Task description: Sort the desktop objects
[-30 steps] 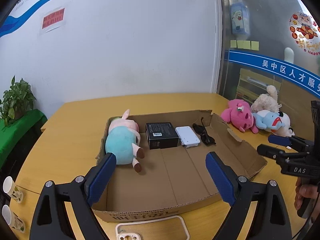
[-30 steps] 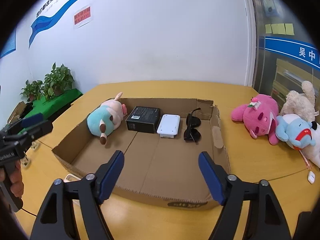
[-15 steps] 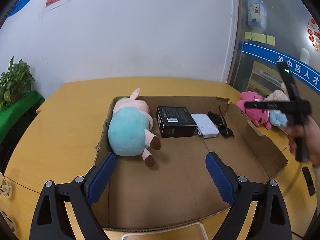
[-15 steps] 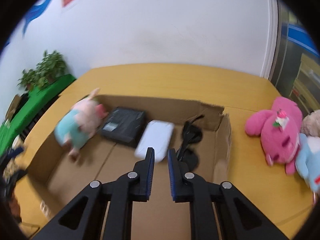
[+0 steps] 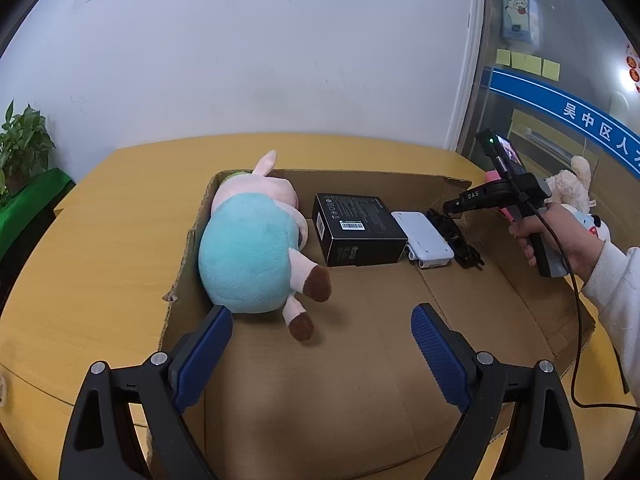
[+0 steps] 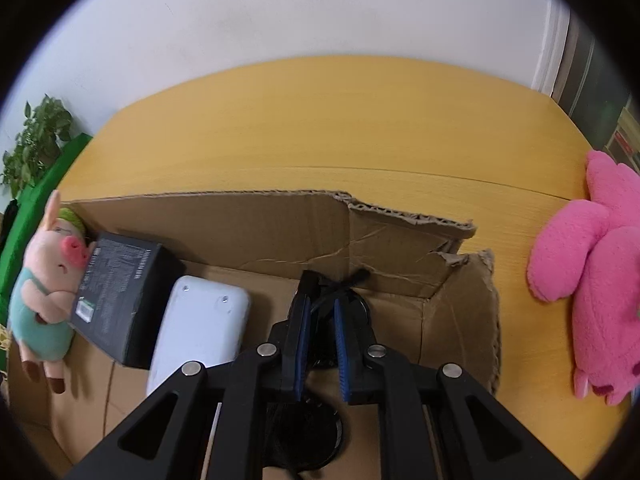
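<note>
Right tongs narrowed, came down onto sunglasses in cardboard box; pickup probably next. Left tongs stayed wide, empty.

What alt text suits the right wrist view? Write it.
The right gripper, nearly shut, straddles black sunglasses in a cardboard box on a wooden table. To the left lie a white case, a black box and a pig plush; a pink plush lies outside.

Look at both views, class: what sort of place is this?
Probably an office or public service room, not a home. A large curved wooden table stands by a plain white wall, a glass partition with a blue Chinese-lettered band carries yellow sticky notes, and a potted green plant sits aside.
</note>
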`<state>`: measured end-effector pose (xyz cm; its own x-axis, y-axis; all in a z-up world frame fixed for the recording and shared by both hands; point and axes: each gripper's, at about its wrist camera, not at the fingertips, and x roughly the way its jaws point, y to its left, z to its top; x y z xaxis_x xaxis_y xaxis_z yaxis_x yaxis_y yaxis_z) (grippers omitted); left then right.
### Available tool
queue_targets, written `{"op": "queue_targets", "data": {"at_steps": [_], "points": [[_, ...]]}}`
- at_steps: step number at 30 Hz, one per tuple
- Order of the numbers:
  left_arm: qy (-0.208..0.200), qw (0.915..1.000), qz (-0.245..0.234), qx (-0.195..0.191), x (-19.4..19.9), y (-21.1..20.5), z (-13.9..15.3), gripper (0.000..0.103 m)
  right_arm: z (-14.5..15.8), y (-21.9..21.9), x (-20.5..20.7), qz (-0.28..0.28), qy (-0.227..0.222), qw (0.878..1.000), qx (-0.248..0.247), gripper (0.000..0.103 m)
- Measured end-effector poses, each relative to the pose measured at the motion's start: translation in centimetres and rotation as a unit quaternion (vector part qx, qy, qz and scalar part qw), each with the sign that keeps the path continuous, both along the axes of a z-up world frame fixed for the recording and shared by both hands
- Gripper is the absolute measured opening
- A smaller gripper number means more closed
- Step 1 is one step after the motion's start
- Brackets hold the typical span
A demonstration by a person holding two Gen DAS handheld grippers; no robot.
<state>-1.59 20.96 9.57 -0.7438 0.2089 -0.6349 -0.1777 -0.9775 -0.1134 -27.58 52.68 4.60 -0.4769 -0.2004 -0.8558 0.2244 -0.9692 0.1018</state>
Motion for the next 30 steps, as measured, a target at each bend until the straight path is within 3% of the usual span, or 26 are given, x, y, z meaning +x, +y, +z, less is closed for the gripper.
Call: {"op": "queue_targets", "data": {"at_steps": [8, 13, 15, 16, 17, 19, 23, 26, 30], "points": [[-0.009, 0.9999, 0.006, 0.01, -0.2, -0.3, -0.8, 0.092, -0.7, -0.3, 0.4, 0.0, -0.006, 1.0, 0.009, 0.011], [-0.01, 0.9999, 0.012, 0.006, 0.5, -0.6, -0.6, 0.092, 0.4, -0.7, 1.2, -0.003, 0.007, 1.0, 0.008, 0.012], [-0.007, 0.9999, 0.013, 0.003, 0.8, -0.8, -0.4, 0.092, 1.8, -0.6, 2.2, -0.013, 0.023, 1.0, 0.002, 0.017], [-0.005, 0.9999, 0.013, 0.004, 1.0, -0.9, -0.2, 0.092, 2.7, -0.6, 2.9, -0.018, 0.032, 0.999, -0.003, 0.03], [-0.005, 0.9999, 0.014, 0.005, 1.2, -1.1, 0.0, 0.092, 3.8, -0.5, 4.0, -0.022, 0.043, 0.999, -0.007, 0.045], [-0.006, 0.9998, 0.016, 0.006, 1.7, -1.5, 0.3, 0.092, 5.8, -0.7, 6.6, -0.019, 0.067, 0.997, -0.014, 0.058], [-0.017, 0.9997, 0.019, -0.003, 3.2, -2.5, 0.3, 0.092, 9.0, -2.0, 14.7, 0.025, 0.123, 0.992, 0.008, 0.071], [-0.039, 0.9991, 0.017, -0.001, 4.8, -3.8, -0.2, 0.092, 10.1, -2.7, 21.5, 0.076, 0.152, 0.985, -0.011, 0.073], [-0.067, 0.9975, 0.021, 0.006, 7.1, -5.8, -1.3, 0.092, 9.0, -4.2, 28.3, 0.159, 0.125, 0.974, -0.102, 0.074]]}}
